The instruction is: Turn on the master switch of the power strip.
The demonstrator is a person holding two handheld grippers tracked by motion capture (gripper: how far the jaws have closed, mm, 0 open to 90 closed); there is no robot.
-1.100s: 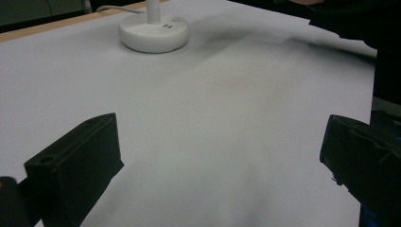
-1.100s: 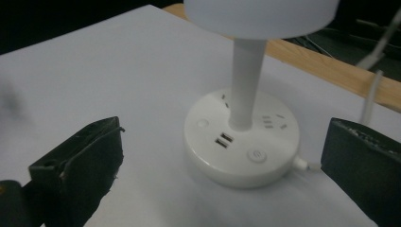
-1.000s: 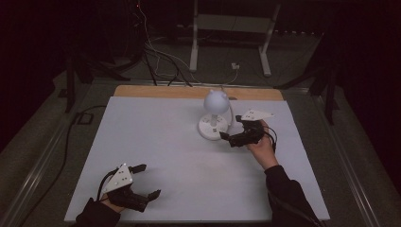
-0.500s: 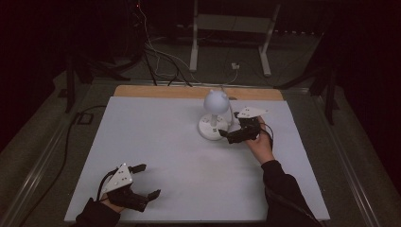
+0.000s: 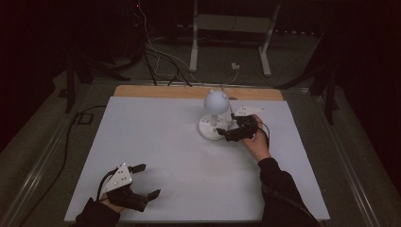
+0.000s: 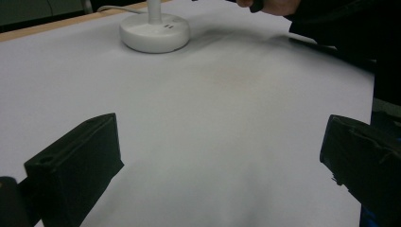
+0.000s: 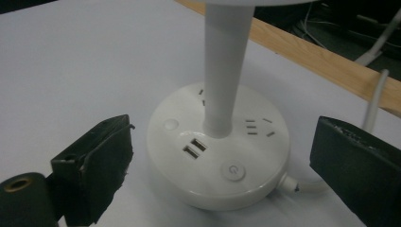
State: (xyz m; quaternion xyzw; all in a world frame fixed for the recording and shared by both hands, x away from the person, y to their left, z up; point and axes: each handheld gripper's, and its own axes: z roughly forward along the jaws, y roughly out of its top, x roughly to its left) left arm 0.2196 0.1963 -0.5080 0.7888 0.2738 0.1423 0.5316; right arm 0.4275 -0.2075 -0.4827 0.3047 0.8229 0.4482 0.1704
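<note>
lamp [image 5: 214,116] upright near surface [image 5: 156,142] far edge; right gripper [image 5: 226,134] spread at its base; left gripper [image 5: 145,181] spread, well apart

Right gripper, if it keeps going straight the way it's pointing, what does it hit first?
Probably the lamp's round white base: the right gripper is open and aimed at it, with the stem just behind.

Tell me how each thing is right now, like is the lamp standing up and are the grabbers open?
lamp: upright on its round base, not held, apparently unlit.
lamp cord: plugged into the base, trailing off the table's far edge.
right gripper: open, fingers either side of the lamp base, not touching it.
left gripper: open, empty, low over bare white table.
</note>
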